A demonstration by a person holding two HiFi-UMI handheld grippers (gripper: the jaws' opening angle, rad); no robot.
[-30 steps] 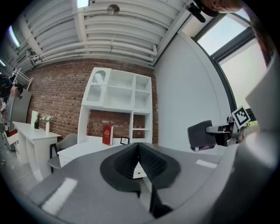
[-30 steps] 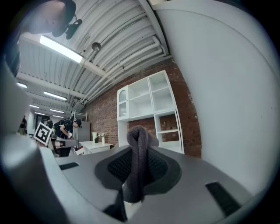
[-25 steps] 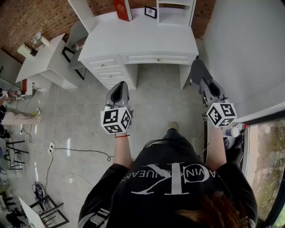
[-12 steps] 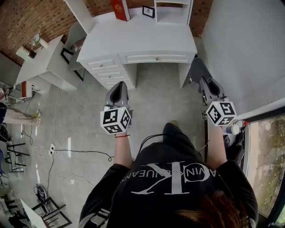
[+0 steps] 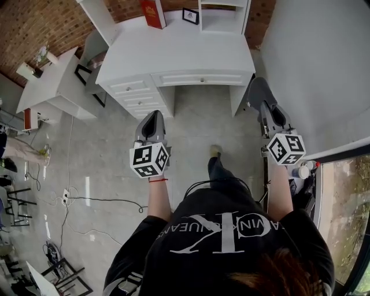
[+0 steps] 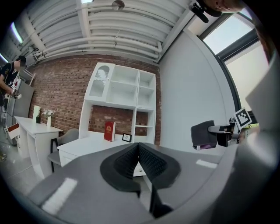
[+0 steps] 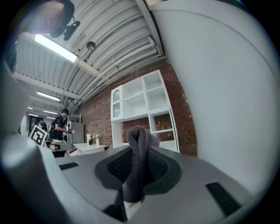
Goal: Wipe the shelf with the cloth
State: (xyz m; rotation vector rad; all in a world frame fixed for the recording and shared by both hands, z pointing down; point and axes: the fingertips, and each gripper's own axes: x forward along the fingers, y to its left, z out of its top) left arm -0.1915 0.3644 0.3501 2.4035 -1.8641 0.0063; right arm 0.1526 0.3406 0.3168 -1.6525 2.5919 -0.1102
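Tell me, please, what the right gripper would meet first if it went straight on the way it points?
Probably the white shelf unit on the white desk, dead ahead past the dark grey cloth in the right gripper; nothing shows between, though depth is unclear.

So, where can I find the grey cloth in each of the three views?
Head view: cloth at upper right, pinched in the right gripper.
Left gripper view: cloth at the right, at mid height.
Right gripper view: cloth at centre, between the jaws.
Shared landmark: the white shelf unit, seen in all three.
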